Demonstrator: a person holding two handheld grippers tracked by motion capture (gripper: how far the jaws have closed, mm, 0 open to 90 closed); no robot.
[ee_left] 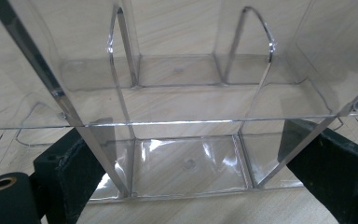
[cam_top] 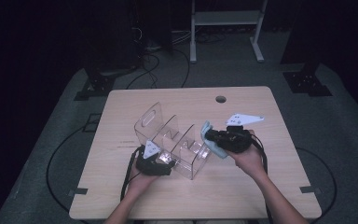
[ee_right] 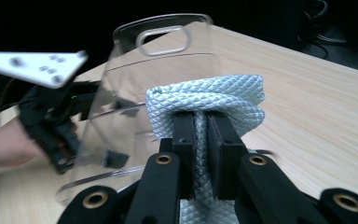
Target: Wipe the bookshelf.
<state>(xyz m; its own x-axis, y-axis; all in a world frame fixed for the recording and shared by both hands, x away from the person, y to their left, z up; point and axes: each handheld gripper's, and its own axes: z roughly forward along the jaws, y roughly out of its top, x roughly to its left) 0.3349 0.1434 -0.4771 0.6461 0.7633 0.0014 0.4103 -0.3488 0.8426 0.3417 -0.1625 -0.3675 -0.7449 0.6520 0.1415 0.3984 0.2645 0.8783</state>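
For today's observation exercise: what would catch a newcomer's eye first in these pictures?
First, the clear plastic organizer with its dividers, standing mid-table, with the left gripper set around its near wall. Next, the pale quilted cloth pinched in the shut right gripper at the organizer's right end. Behind lies a round hole in the wooden table.

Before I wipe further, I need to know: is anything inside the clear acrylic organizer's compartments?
The clear acrylic organizer holds nothing in the compartments seen from the left tool: bare floors, table showing through. Its far-right end is cut off there.
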